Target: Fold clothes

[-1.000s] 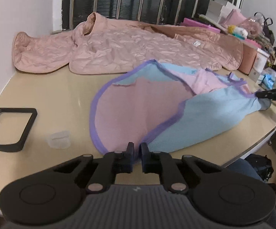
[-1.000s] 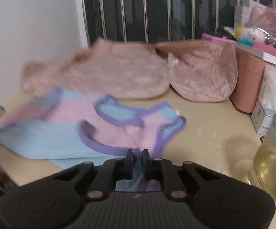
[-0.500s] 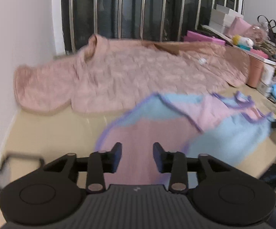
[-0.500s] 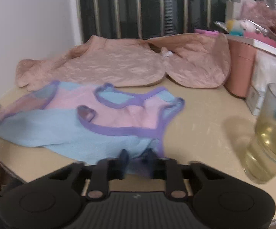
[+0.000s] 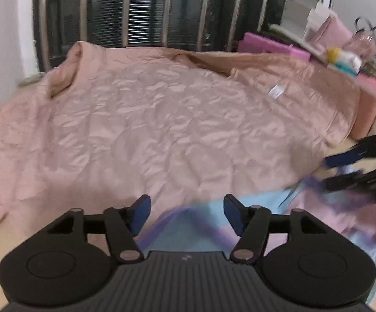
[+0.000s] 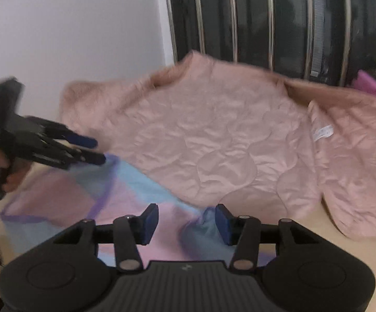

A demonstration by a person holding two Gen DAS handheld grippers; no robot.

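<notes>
Both grippers, left [image 5: 187,214] and right [image 6: 186,223], hover spread wide and empty-handed above a blue, pink and purple top [image 6: 125,195] lying on the beige table [image 6: 317,223], its far edge against a quilted pink jacket [image 5: 162,119].

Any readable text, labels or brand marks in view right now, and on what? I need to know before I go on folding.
No words or numbers can be read.
White tag sewn on the pink quilted jacket: blurred, no print legible.
Small pale logo mark on the left tool body: a symbol, not letters.
Same mark on the right tool body: also no letters.
Boxes on the shelf at right: too blurred to read.
</notes>
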